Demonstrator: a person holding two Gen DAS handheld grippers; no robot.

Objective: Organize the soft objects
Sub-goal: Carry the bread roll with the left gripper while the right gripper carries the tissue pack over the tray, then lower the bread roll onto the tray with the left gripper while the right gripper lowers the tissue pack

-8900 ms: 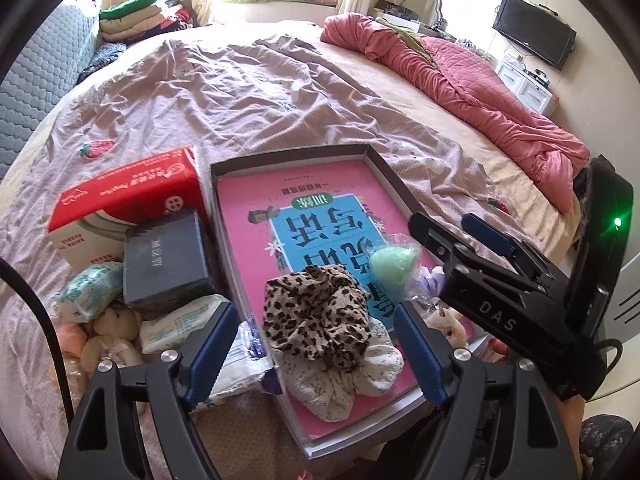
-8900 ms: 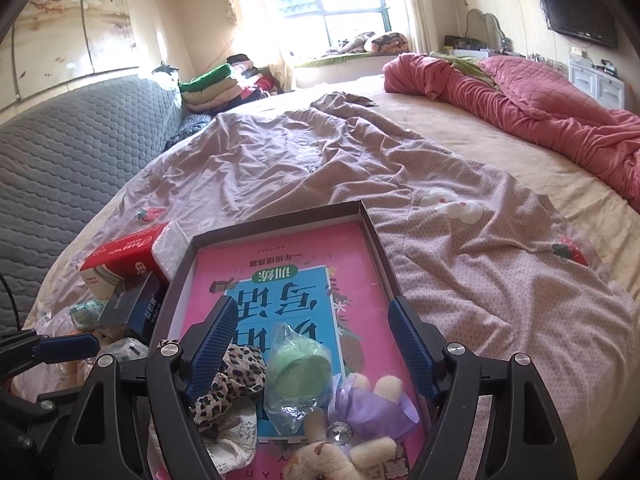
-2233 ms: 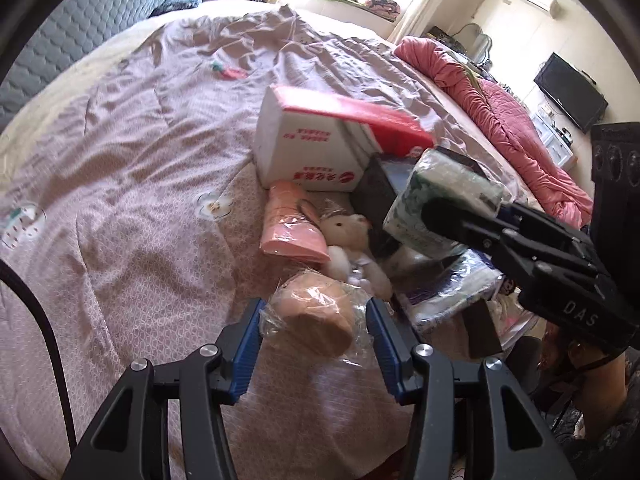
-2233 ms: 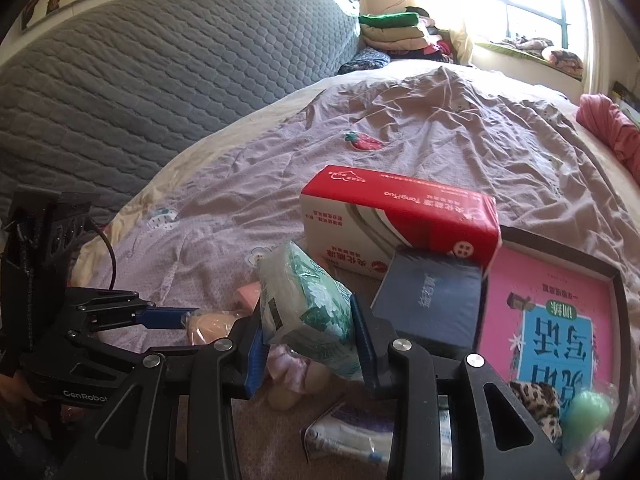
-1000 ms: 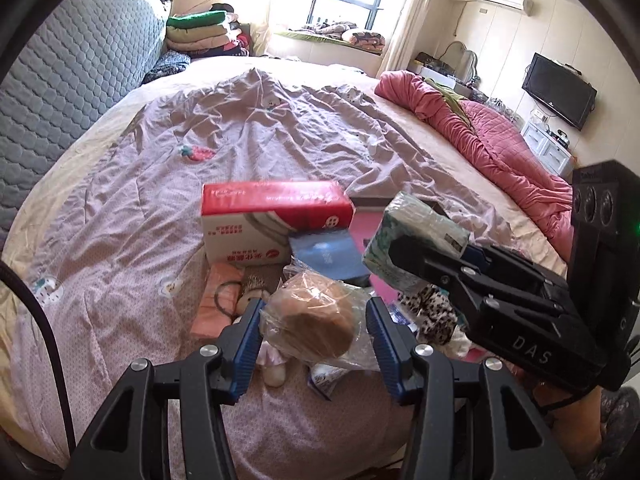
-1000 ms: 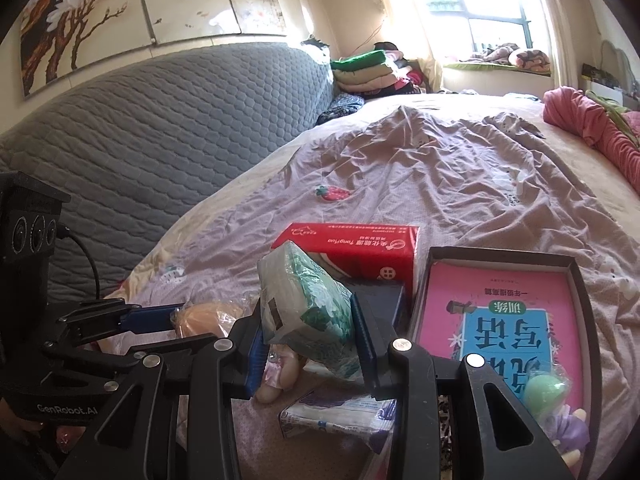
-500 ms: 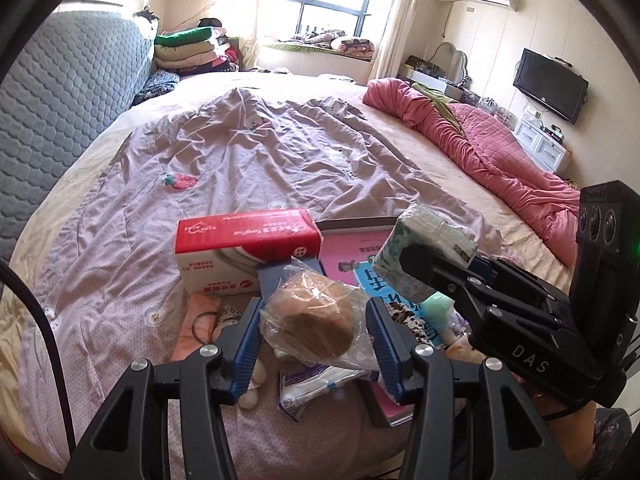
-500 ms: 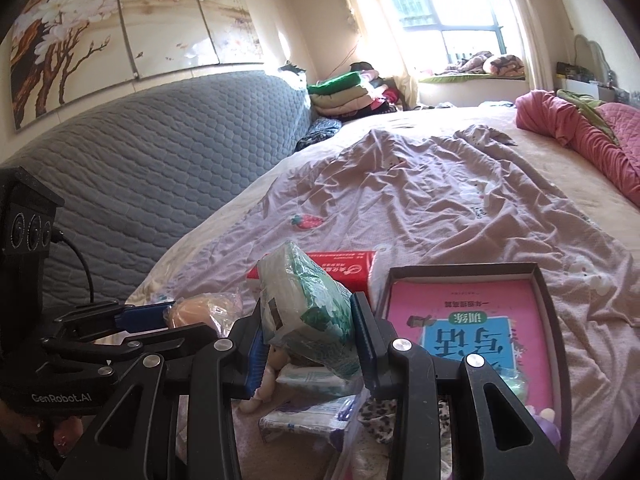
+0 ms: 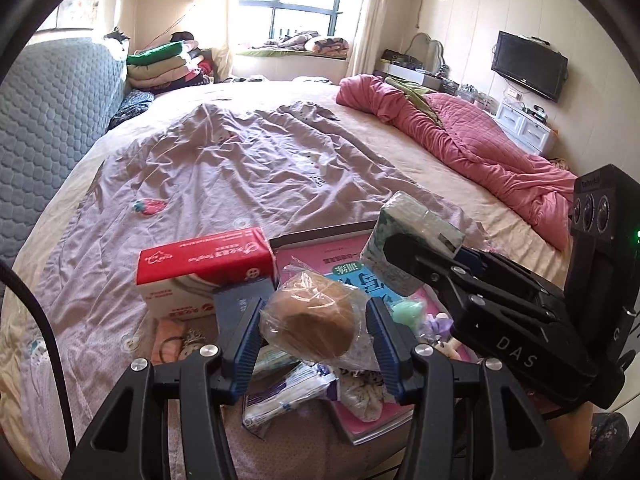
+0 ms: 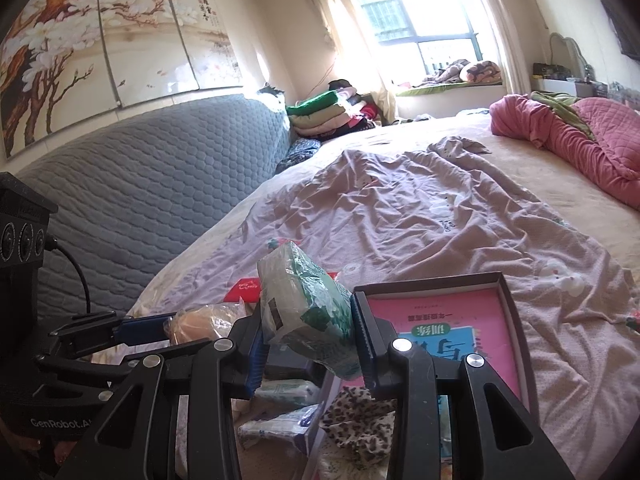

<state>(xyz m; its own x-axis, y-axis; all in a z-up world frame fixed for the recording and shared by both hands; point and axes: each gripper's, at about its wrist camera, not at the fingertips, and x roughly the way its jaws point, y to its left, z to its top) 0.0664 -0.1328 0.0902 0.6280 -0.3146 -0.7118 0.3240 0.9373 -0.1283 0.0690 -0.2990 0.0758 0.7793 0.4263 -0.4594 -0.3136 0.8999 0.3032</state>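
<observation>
Two soft items are held clamped for sorting: wrapped bun by left gripper, tissue pack by right gripper, above the near tray.

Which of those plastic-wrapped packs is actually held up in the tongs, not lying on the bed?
The green-patterned tissue pack, clamped in the right tongs; the other packs lie on the bedcover below.
</observation>
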